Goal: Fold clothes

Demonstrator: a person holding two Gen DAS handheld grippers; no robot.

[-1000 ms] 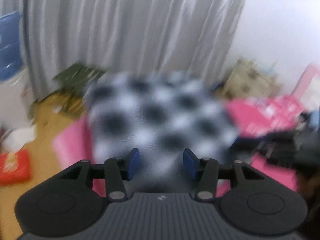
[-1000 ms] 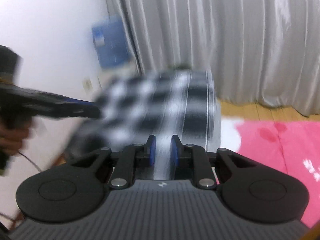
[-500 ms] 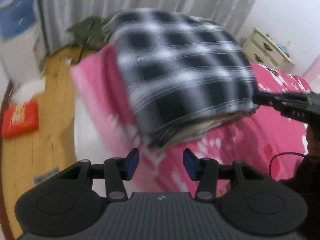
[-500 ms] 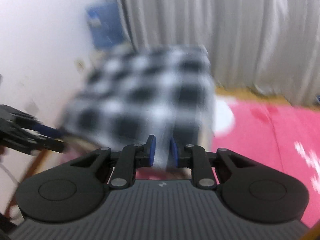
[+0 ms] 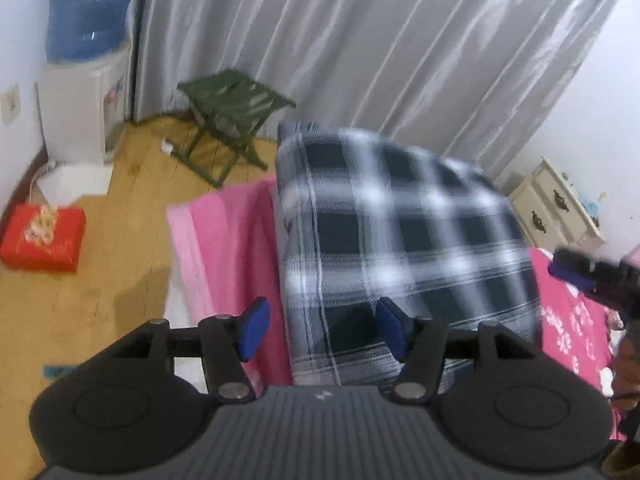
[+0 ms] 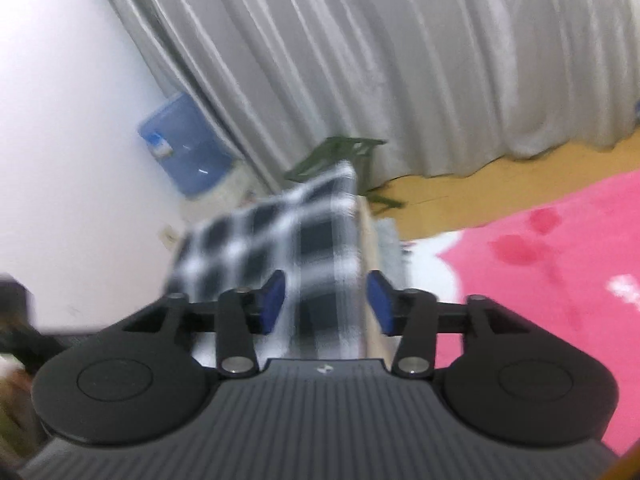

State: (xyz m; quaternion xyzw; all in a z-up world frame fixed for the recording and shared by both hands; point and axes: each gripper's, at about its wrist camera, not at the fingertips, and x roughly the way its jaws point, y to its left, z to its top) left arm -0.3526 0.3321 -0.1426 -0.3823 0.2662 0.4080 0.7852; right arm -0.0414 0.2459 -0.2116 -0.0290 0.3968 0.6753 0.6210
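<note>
A black-and-white plaid garment [image 5: 396, 232], folded into a thick block, lies on the pink bedspread [image 5: 224, 240]. My left gripper [image 5: 320, 330] is open, its blue pads on either side of the near left corner of the garment. In the right wrist view the same garment [image 6: 288, 248] is blurred and runs between the open pads of my right gripper [image 6: 324, 306]. The right gripper also shows at the right edge of the left wrist view [image 5: 592, 276].
A green folding stool [image 5: 232, 120] stands on the wooden floor by grey curtains [image 5: 360, 40]. A water dispenser [image 5: 84, 76] stands at the left wall, a red box [image 5: 42, 238] on the floor, a cream drawer unit [image 5: 556, 204] at right.
My right gripper has opened from shut on the garment. The garment has come down from the air onto the bed. My left gripper stays open and has moved closer to it.
</note>
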